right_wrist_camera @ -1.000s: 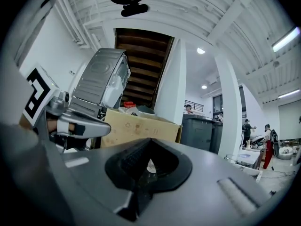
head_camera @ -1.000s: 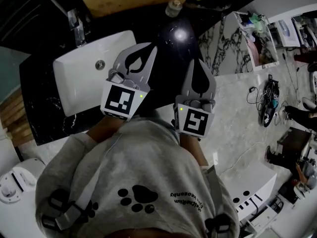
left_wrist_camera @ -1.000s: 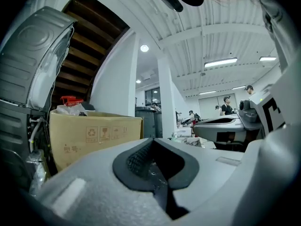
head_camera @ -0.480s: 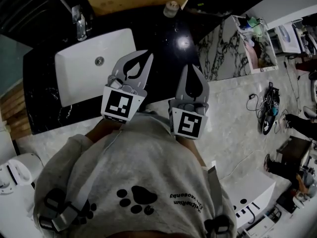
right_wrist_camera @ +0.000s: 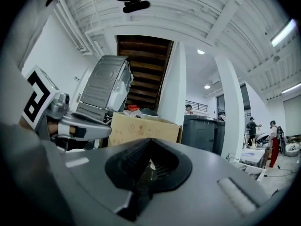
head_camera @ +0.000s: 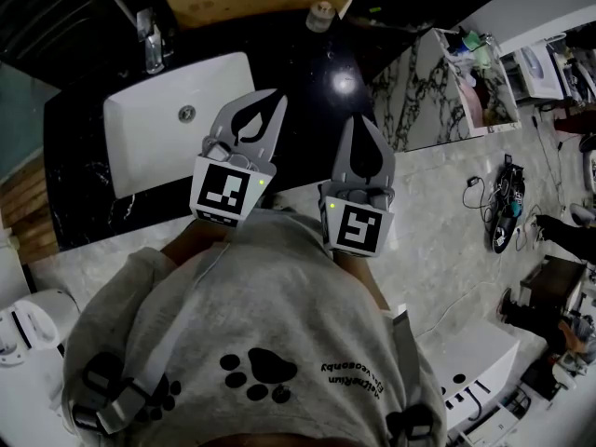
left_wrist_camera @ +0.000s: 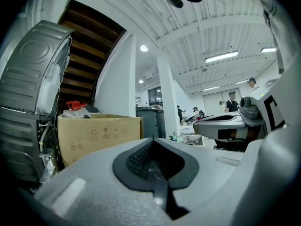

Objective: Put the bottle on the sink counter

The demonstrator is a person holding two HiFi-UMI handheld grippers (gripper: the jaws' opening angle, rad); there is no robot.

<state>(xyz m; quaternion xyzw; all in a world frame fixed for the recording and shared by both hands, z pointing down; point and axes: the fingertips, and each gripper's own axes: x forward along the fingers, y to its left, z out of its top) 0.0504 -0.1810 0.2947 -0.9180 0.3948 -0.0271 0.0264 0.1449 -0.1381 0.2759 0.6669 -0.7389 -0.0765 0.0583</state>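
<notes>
l gripper [head_camera: 270, 101] nudged; bottle [head_camera: 319, 14] head-view only

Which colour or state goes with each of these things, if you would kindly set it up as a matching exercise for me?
Things:
1. sink
2. counter
3. cardboard box
4. left gripper

Descriptions:
A. brown
B. shut, with nothing held
C. white
D. glossy black

Pairs: 1-C, 2-D, 3-A, 4-B
</notes>
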